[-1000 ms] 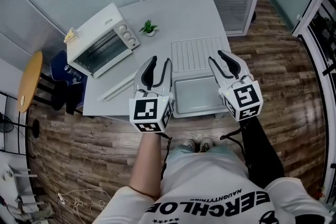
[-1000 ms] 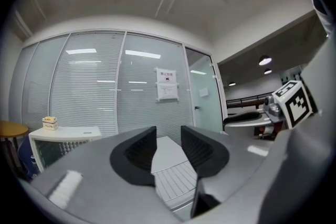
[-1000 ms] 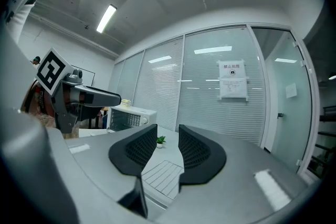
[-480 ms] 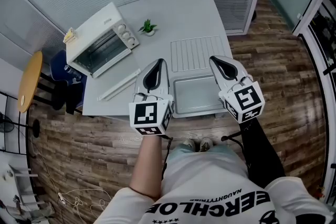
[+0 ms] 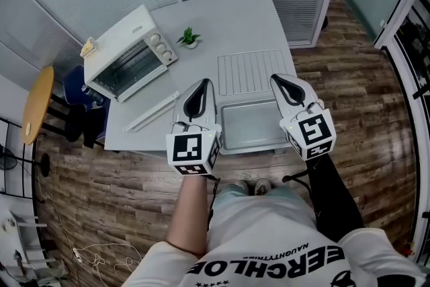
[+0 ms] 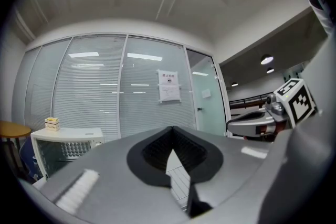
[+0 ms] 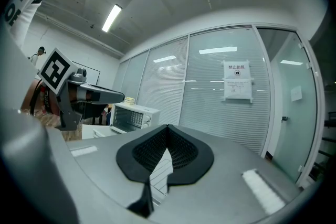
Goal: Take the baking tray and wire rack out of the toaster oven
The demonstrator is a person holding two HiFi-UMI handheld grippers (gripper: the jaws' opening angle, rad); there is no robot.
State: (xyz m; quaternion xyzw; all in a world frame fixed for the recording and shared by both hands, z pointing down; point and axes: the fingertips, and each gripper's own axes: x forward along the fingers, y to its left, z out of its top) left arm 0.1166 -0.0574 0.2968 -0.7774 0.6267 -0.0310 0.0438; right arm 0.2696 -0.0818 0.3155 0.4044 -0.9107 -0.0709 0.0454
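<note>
**Q:** Where are the task items located?

**A:** The baking tray (image 5: pixel 252 123) is recorded lying flat on the table (image 5: pixel 222 17) at its near edge. The wire rack (image 5: pixel 250 72) is laid just beyond it. Both are found outside the toaster oven (image 5: pixel 127 54), which is stood well apart at the table's left corner with its door lowered.

**Q:** How are the claws set?

**A:** The left claw (image 5: pixel 203 83) and right claw (image 5: pixel 275 77) are seen flanking the tray, pointed level. Each is pinched fully together, and nothing is gripped.

Table (image 5: pixel 228 13) bears toaster oven (image 5: pixel 127 54), plant (image 5: pixel 190 37), wire rack (image 5: pixel 248 72), baking tray (image 5: pixel 252 123).
</note>
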